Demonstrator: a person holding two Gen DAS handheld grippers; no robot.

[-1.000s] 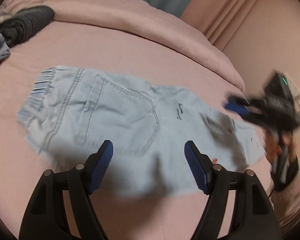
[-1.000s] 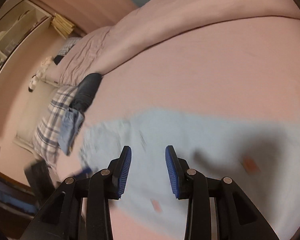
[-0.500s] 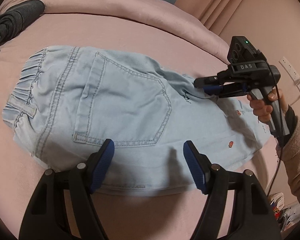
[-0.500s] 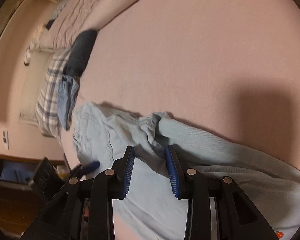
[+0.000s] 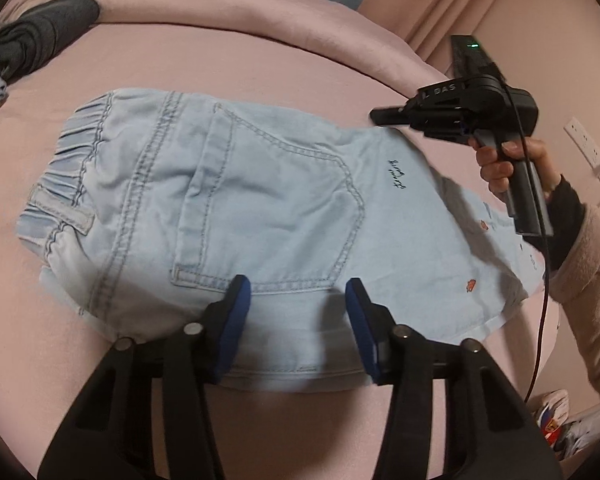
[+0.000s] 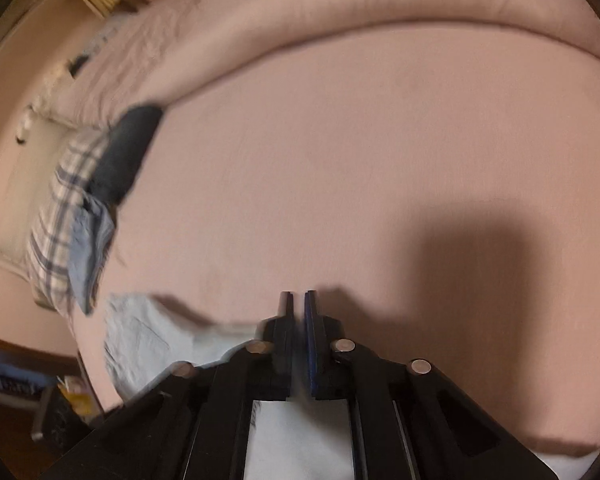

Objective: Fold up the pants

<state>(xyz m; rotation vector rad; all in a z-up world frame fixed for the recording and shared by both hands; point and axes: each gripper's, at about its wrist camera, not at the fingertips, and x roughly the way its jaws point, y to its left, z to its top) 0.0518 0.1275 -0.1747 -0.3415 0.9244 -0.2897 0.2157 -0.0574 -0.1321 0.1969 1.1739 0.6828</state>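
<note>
Pants [image 5: 260,208] lie flat on bed [image 5: 220,60]: soft, light denim. Left gripper [image 5: 296,320] jaws apart; right gripper [image 6: 298,312] jaws together, seemingly pinching the far edge.

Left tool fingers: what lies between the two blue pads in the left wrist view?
Only the pale denim pants. Between the open left tool's pads lies the lower hem area under the back pocket, flat on the pink bed. Nothing else is there.

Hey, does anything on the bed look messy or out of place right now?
Mostly tidy. The light denim pants lie flat and back side up on the pink bed. The one untidy spot is the far corner, where a dark garment, a plaid cloth and a blue piece sit in a loose heap.
</note>
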